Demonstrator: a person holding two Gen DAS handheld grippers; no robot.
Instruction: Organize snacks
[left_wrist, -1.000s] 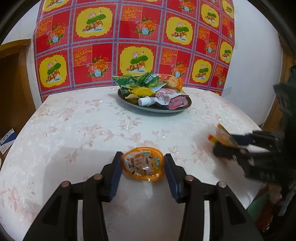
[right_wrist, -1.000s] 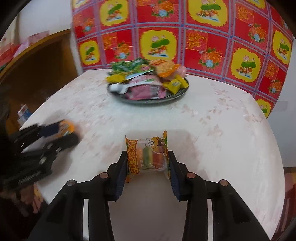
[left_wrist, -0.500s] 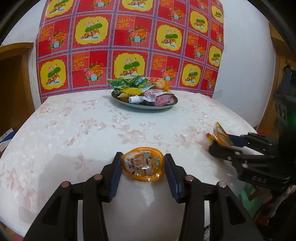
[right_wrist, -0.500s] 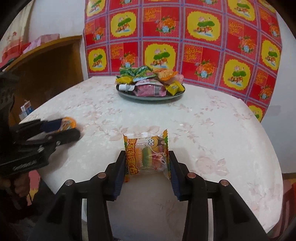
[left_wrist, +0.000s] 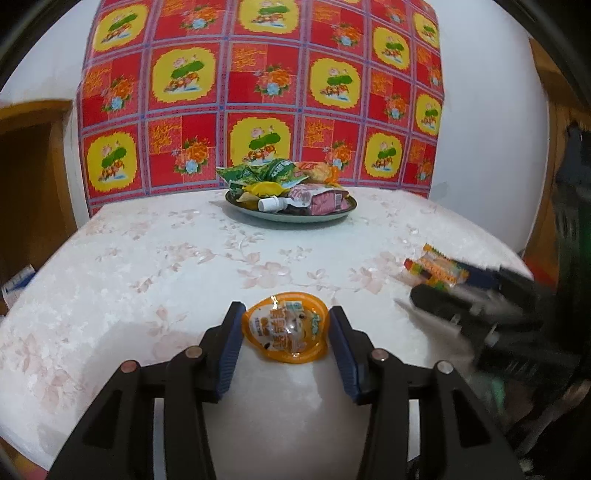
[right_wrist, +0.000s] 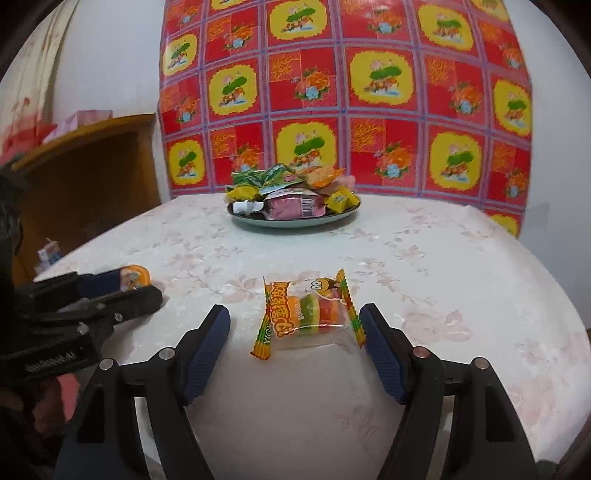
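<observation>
An orange jelly cup (left_wrist: 284, 332) sits between the blue pads of my left gripper (left_wrist: 285, 314), which is shut on it just above the table. The same gripper (right_wrist: 140, 288) and cup (right_wrist: 136, 277) show at the left of the right wrist view. A clear burger-gummy packet (right_wrist: 314, 317) with orange edges lies on the table between the fingers of my right gripper (right_wrist: 295, 310). Its jaws are opening, and the left pad stands well off the packet. In the left wrist view the right gripper (left_wrist: 436, 284) is blurred around the packet (left_wrist: 436, 267).
A dark plate (left_wrist: 291, 218) piled with several snack packets and a small white bottle stands at the back of the round white floral table (left_wrist: 184, 258). A red and yellow cloth (left_wrist: 258, 92) hangs behind. A wooden cabinet (right_wrist: 85, 177) stands left of the table.
The right jaws have spread wide and let go of the burger-gummy packet, which now rests on the table. Both grippers drew back from the plate. The left still grips the jelly cup.
</observation>
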